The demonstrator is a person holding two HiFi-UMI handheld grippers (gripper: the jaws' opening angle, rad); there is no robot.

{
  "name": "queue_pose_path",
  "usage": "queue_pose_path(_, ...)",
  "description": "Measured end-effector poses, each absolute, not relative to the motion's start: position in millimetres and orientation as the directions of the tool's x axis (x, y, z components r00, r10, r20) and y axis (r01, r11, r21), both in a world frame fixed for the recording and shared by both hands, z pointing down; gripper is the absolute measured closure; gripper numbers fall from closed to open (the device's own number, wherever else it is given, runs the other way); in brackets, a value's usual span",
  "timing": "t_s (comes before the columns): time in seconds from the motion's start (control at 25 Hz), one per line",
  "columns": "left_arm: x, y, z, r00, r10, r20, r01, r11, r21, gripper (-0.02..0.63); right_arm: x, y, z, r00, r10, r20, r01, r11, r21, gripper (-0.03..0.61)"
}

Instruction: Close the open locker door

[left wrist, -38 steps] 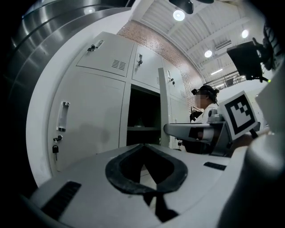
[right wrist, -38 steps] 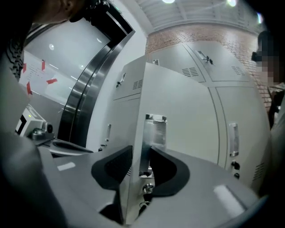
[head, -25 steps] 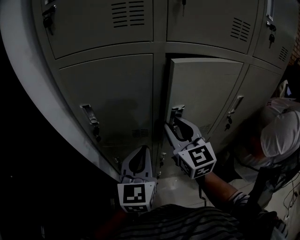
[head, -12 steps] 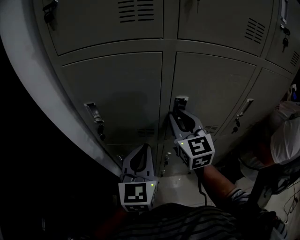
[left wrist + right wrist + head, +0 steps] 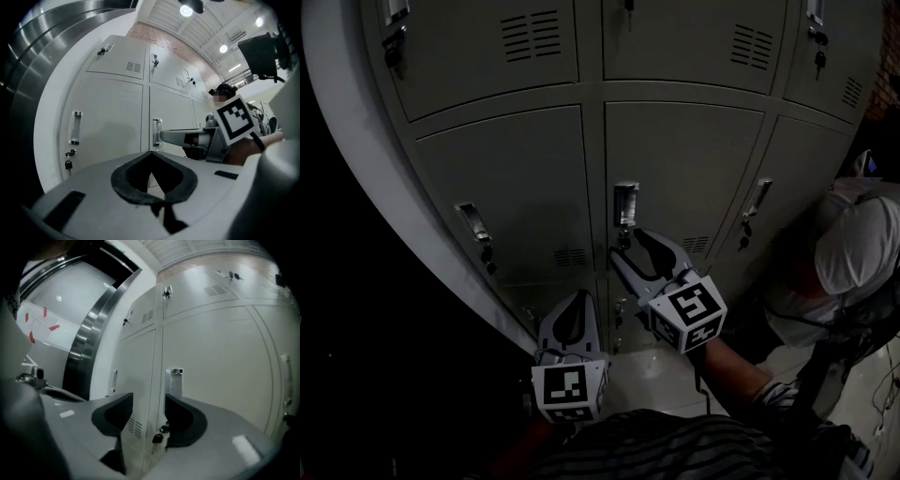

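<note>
The grey middle locker door [image 5: 684, 164] lies flush with its neighbours, its metal handle [image 5: 625, 203] at its left edge. My right gripper [image 5: 628, 245] hovers just below that handle, a little off the door. Its jaws are opening and nothing is between them. In the right gripper view the handle [image 5: 175, 379] stands beyond the gap of the right gripper [image 5: 148, 405], with the key lock [image 5: 160, 431] under it. My left gripper [image 5: 578, 298] hangs lower left, shut and empty. The left gripper view shows the same handle [image 5: 156, 132] past the left gripper [image 5: 150, 153].
The neighbouring locker at left has a handle and hanging key [image 5: 471, 225]; the one at right has its own handle [image 5: 757, 199]. A person in white [image 5: 853, 267] crouches at the right edge. A curved metal column [image 5: 366, 178] rises on the left.
The middle door, ajar a second ago, has swung flush. My right gripper has drawn back below the handle and its jaws have spread. The left gripper has stayed put.
</note>
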State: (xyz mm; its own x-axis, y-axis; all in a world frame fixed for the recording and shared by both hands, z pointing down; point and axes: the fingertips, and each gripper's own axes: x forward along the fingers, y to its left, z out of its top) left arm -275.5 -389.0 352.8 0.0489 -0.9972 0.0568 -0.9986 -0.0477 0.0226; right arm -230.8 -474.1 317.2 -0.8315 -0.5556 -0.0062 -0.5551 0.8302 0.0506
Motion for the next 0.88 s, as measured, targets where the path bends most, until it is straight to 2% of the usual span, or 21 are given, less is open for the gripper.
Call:
queue_pose_path(0.24,-221.3,-341.0,338.4,0.066,-0.998,0.001,-0.998,-0.066,0.016,0.611,-175.2,-359.9,322.8,-0.871,-0.49,-0.031,-0.49,0.871,-0.026,0.402)
queue_pose_path(0.44,-148.8,-269.0,337.8,0.088,-0.996,0.0,-0.996,-0.088,0.021,0.611,-93.5,-260.5,342.8,-0.863,-0.505,-0.008,-0.504,0.861,-0.071,0.508)
queue_pose_path(0.64,-73.2,-181.1,357.0,0.079,-0.996,0.033,-0.996,-0.078,0.045,0.611,-15.1,-178.6,351.3,-0.855,-0.518,0.016,-0.517,0.849,-0.112,0.572)
queue_pose_path(0.88,-13.9,-91.1,358.7,0.055,-0.995,0.082,-0.998,-0.053,0.036,0.611,43.2,-102.0,341.5,-0.865,-0.502,0.017,-0.499,0.854,-0.147,0.577)
